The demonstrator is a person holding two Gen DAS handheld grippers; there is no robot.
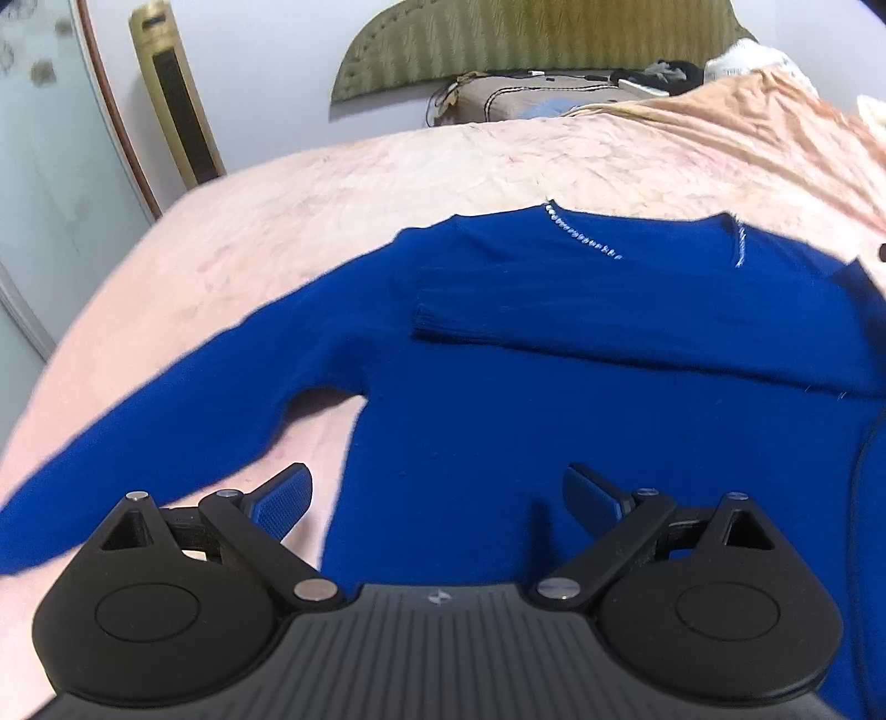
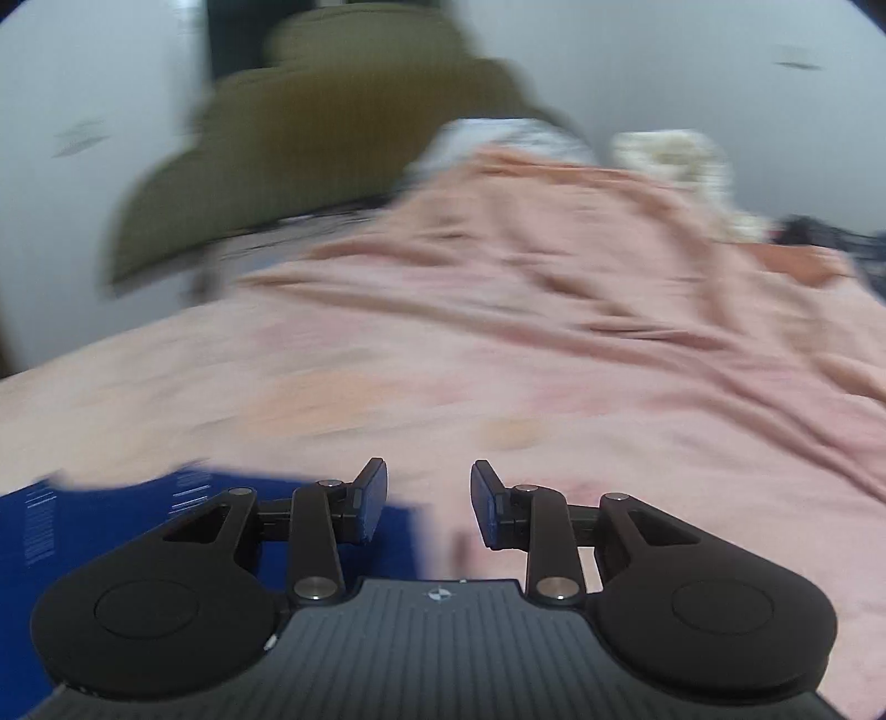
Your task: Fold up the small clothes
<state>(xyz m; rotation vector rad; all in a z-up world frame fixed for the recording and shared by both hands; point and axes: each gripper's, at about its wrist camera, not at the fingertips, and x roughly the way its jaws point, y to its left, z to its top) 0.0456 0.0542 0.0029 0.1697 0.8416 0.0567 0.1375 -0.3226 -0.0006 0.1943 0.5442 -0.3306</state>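
Lying flat on the pink bedspread (image 1: 387,183), the blue sweater (image 1: 554,421) has one sleeve (image 1: 637,343) folded across its chest while the other sleeve (image 1: 166,421) stretches out toward the left edge of the left wrist view. The left tongs (image 1: 437,498) hover above the sweater's lower body, spread wide with nothing between them. In the blurred right wrist view, the right tongs (image 2: 427,501) stand partly apart and empty, above the sweater's edge (image 2: 138,520) and the bedspread. A green headboard (image 1: 531,44) stands behind the bed.
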